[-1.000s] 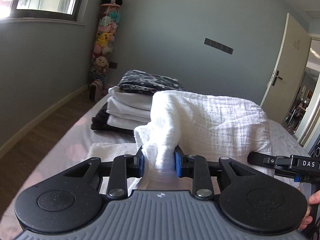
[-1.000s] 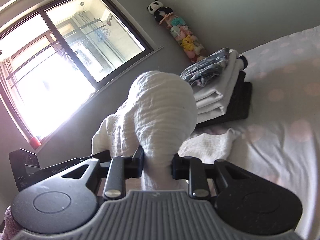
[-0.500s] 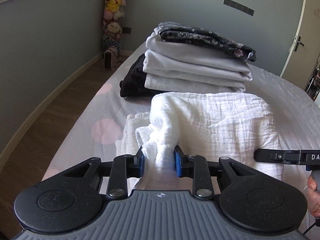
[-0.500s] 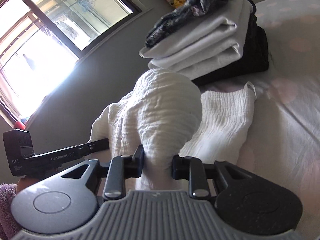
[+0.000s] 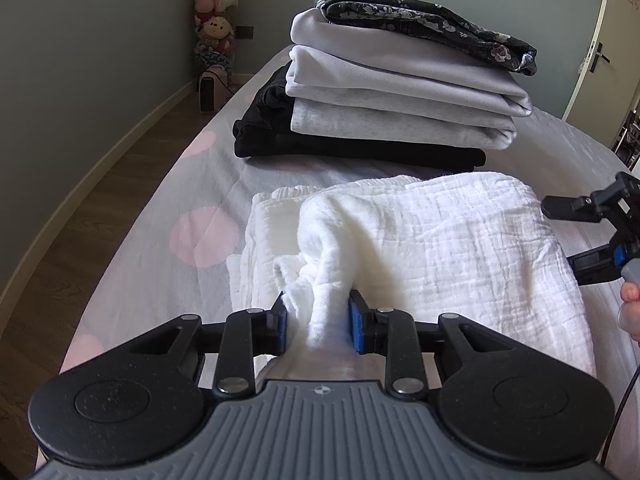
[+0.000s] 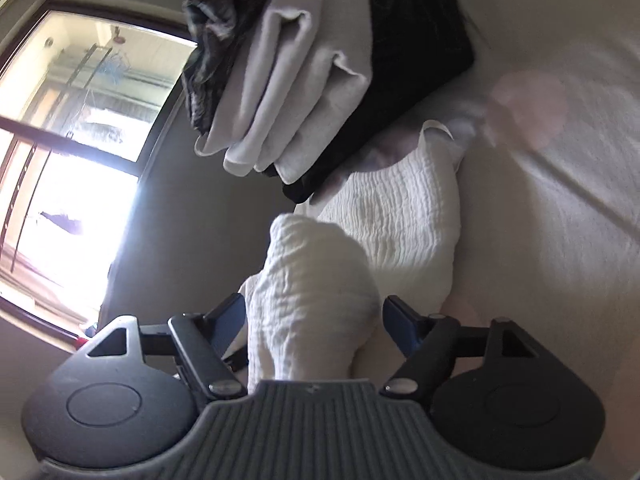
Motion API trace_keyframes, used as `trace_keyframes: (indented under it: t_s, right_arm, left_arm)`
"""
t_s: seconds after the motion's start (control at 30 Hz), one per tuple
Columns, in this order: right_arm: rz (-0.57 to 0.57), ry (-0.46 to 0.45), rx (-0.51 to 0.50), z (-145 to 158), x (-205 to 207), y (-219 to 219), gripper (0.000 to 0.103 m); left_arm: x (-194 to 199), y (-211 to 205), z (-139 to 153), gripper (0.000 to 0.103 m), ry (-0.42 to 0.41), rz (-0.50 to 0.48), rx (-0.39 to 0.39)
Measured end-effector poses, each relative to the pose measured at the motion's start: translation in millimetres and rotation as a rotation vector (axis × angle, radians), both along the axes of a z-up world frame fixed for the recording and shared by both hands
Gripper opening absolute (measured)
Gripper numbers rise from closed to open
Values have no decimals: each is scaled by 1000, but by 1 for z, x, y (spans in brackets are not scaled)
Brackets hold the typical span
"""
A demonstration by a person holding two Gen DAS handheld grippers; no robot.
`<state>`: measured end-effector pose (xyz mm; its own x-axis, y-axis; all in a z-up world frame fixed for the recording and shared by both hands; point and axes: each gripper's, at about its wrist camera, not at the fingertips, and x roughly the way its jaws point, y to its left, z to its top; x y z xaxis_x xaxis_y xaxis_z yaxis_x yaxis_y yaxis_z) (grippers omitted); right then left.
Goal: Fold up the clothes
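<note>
White muslin cloth (image 5: 440,240) bunched in clenched left gripper (image 5: 318,318); right gripper (image 6: 314,316) just opened, cloth loose between jaws.

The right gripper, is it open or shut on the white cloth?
Open: the right gripper has just opened, pads clear of the white cloth between them.

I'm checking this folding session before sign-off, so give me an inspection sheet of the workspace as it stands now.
Surface: bed sheet, pale with pink dots.
Job's things: white crinkled cloth lying doubled over on the bed; stack of folded clothes behind it, black at the bottom, grey in the middle, dark floral on top.
Clutter: nothing seen.
Grippers: left gripper shut on the cloth's bunched edge; right gripper has just been opening, cloth between its fingers but not pressed.
Cables: thin dark cable by the right hand.
Surroundings: grey wall, window, door, column of plush toys, wooden floor.
</note>
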<state>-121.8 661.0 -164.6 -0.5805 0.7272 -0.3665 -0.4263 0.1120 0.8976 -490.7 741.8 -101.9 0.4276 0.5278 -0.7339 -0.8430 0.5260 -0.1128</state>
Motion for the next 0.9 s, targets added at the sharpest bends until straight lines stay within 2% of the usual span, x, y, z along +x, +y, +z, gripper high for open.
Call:
trace_keyframes:
  t_s: [0.13, 0.17, 0.2, 0.33, 0.4, 0.53, 0.63, 0.73, 0.8, 0.9]
  right_arm:
    - [-22, 104, -52, -10, 8, 16, 74]
    - [-18, 110, -56, -10, 8, 19, 65]
    - [-4, 101, -54, -8, 7, 22, 56]
    - [60, -25, -1, 21, -1, 24, 43]
    - [99, -125, 49, 40, -6, 24, 36]
    - [185, -483, 172, 84, -31, 24, 30]
    - [216, -682, 216, 93, -46, 24, 28]
    - [241, -857, 260, 88, -63, 26, 26]
    - [247, -913, 265, 79, -65, 28, 25]
    - [244, -921, 227, 55, -57, 36, 25]
  left_arm:
    - [2, 0, 2, 33, 16, 9, -7]
    - [3, -1, 2, 33, 19, 13, -7]
    - [3, -2, 3, 33, 24, 17, -3]
    - [5, -10, 13, 33, 29, 26, 25]
    - [5, -12, 24, 33, 23, 19, 50]
    - [11, -10, 37, 33, 49, -5, 88]
    - [18, -3, 32, 33, 71, -2, 87]
    - [24, 8, 18, 33, 84, 3, 69]
    - [25, 16, 7, 33, 90, 2, 52]
    - [21, 24, -8, 33, 73, -2, 21]
